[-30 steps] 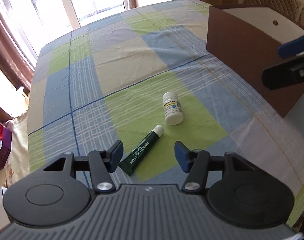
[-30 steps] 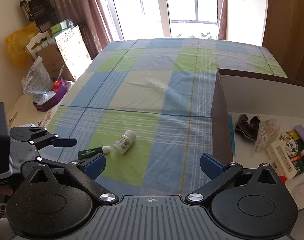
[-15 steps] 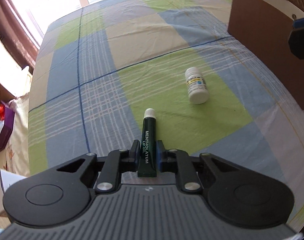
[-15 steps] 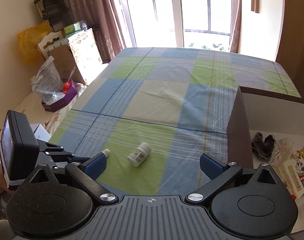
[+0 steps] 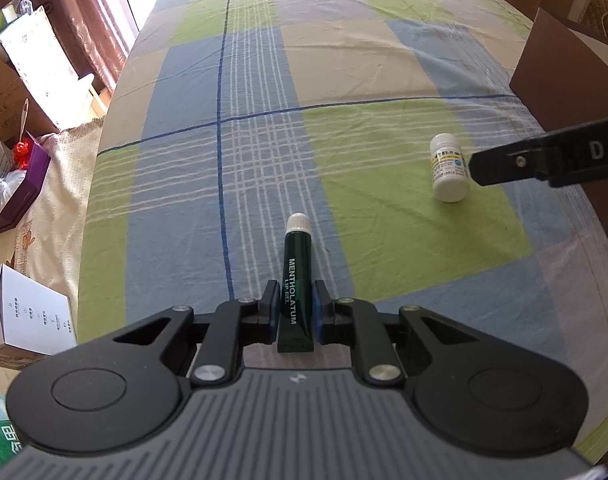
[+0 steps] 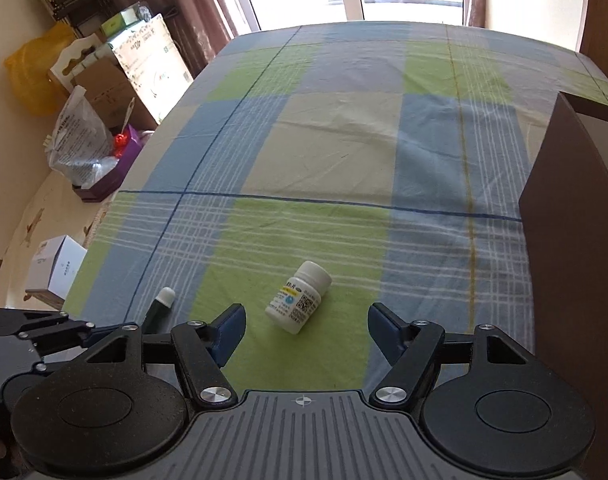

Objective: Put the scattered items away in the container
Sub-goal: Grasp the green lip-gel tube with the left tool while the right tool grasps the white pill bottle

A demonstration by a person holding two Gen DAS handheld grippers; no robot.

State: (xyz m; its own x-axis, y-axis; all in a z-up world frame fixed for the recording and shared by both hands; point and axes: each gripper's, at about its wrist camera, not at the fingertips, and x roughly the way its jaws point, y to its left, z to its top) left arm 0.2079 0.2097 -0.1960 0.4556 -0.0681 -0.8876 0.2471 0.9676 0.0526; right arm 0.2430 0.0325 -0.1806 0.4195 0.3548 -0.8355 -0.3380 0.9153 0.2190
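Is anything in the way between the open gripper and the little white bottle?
No. The right gripper is open, and the white bottle lies on its side just ahead of it, with only bare checked cloth between them.

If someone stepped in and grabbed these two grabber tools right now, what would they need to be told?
Left gripper: shut on the green lip gel tube, white cap pointing forward.
Right gripper: open, empty, lined up just behind the white pill bottle, which lies on its side on the checked cloth.
Brown container: stands to the right; its inside is not visible now.
Done: tube gripped.
Left: put the tube into the container, then grip the bottle and put it in too.
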